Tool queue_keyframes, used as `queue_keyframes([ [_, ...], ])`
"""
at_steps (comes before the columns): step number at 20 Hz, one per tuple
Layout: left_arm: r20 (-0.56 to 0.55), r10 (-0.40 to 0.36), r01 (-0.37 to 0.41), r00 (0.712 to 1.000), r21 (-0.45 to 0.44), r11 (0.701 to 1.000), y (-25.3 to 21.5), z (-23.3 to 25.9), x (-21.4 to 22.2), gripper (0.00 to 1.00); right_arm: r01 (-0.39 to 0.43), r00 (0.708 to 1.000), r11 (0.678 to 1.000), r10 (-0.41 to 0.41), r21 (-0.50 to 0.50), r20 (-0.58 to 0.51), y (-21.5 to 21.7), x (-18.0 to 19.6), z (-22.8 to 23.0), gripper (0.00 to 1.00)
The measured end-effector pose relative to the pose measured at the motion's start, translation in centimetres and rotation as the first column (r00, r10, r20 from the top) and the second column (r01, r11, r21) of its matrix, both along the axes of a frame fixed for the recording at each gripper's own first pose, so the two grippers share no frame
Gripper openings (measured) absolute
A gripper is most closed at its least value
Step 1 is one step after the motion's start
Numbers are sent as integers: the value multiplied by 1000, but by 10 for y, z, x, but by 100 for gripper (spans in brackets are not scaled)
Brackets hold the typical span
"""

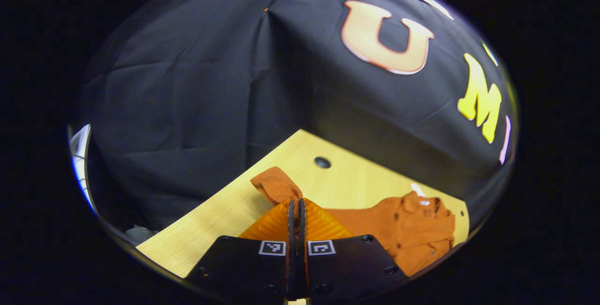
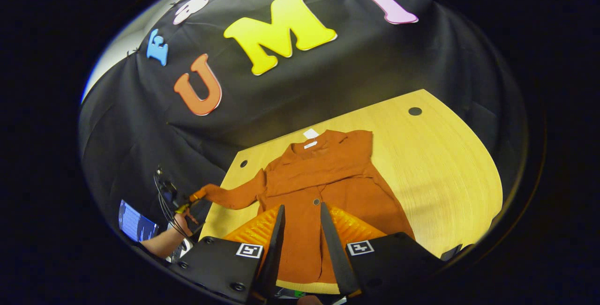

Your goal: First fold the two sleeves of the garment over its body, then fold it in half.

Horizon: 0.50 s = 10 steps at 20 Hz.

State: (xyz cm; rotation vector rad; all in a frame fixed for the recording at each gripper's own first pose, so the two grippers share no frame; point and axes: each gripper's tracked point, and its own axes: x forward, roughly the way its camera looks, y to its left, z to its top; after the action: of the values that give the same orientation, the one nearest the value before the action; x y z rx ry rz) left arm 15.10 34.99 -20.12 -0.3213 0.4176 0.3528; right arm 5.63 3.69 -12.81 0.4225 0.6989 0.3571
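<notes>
The rust-orange garment lies flat on the wooden table, collar toward the booth's wall, one sleeve already across its chest. The other sleeve stretches out to the table's edge, where the left gripper has its fingers pressed together on the cuff. The right gripper hovers above the hem, its fingers spread apart. A person's forearm reaches in low behind the left gripper.

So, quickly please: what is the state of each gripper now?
Left gripper: closed on the sleeve of the garment, near its cuff end.
Right gripper: open, holding nothing, above the garment's body.
</notes>
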Motion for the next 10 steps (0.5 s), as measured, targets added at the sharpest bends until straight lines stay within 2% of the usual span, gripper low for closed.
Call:
queue_keyframes([
  [1, 21, -27, 27, 999, 8, 1000, -15, 18, 7, 3, -31, 999, 999, 31, -26, 30, 0, -3, 4, 50],
  [2, 36, -60, 59, 998, 24, 998, -34, 33, 13, 3, -60, 996, 997, 63, -52, 57, 1, -8, 6, 43],
  [3, 50, -96, 94, 994, 45, 995, -56, 49, 22, 3, -86, 993, 993, 92, -75, 78, 0, -12, 9, 51],
  [5, 87, -166, 161, 982, 68, 985, -111, 81, 46, 3, -115, 986, 988, 126, -105, 108, -8, -18, 10, 58],
  [6, 105, -205, 198, 973, 73, 977, -140, 94, 53, 3, -119, 984, 987, 131, -106, 117, -12, -22, 10, 52],
  [8, 115, -295, 285, 949, 95, 954, -201, 110, 72, 3, -105, 985, 989, 117, -100, 126, -28, -30, 10, 52],
  [9, 115, -343, 332, 932, 104, 937, -233, 112, 80, 3, -90, 986, 990, 103, -106, 129, -40, -34, 9, 65],
  [10, 110, -392, 380, 914, 110, 918, -265, 113, 86, 3, -67, 987, 990, 83, -120, 134, -55, -37, 8, 69],
])
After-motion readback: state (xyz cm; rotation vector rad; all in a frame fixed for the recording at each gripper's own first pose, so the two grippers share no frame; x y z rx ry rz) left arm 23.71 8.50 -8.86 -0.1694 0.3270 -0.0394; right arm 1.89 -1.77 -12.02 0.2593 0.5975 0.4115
